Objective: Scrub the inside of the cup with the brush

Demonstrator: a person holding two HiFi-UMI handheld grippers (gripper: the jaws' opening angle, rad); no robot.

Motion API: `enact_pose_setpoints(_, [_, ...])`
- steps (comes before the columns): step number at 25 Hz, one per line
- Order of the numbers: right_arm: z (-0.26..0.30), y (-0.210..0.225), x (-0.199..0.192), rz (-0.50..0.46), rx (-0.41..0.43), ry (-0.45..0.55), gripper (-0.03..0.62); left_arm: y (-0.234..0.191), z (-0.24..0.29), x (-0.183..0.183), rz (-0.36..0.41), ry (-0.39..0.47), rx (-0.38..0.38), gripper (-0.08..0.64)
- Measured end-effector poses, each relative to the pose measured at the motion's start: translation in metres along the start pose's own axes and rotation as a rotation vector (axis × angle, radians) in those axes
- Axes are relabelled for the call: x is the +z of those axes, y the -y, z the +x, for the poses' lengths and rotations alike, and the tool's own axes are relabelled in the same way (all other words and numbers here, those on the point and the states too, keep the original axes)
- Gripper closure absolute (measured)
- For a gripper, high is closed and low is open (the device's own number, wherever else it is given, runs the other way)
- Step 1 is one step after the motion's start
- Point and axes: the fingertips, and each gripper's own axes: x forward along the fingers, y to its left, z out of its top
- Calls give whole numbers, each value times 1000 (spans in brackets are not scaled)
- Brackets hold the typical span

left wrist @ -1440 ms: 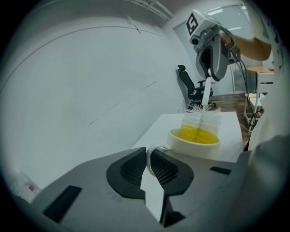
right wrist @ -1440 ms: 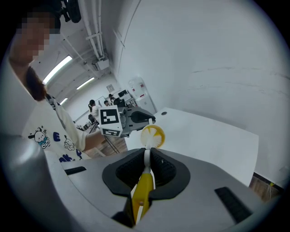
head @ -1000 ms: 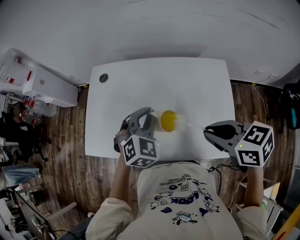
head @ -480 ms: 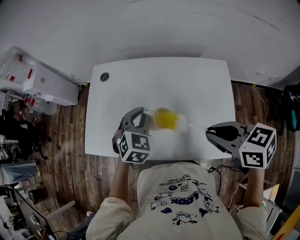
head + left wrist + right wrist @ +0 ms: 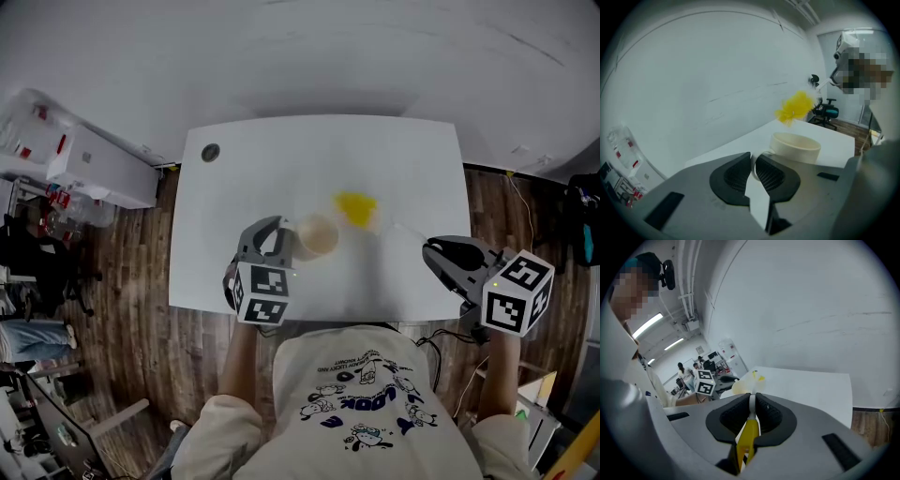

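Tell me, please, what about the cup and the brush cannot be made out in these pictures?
- Inside bottom of the cup: in the left gripper view its own rim hides it; in the head view it is too small.
- Handle of the cup: in the left gripper view the left gripper, shut on it, covers most of it.
- Stem of the brush: in the head view it is thin and pale against the white table.
- Bristles: in the right gripper view they are tiny beyond the right gripper.
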Motion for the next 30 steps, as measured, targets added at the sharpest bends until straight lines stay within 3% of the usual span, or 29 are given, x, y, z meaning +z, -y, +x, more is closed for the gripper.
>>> enact_pose_setpoints(11, [23, 40, -2, 47, -232, 154, 545, 11, 5, 17, -140, 77, -11, 525])
enact_pose_setpoints(18, [31, 57, -12, 98, -346, 231, 545, 24, 8, 17, -287, 105, -40, 525])
enact_pose_setpoints(30, [43, 63, -28, 90, -518, 359, 545, 36, 7, 28, -341, 158, -16, 525])
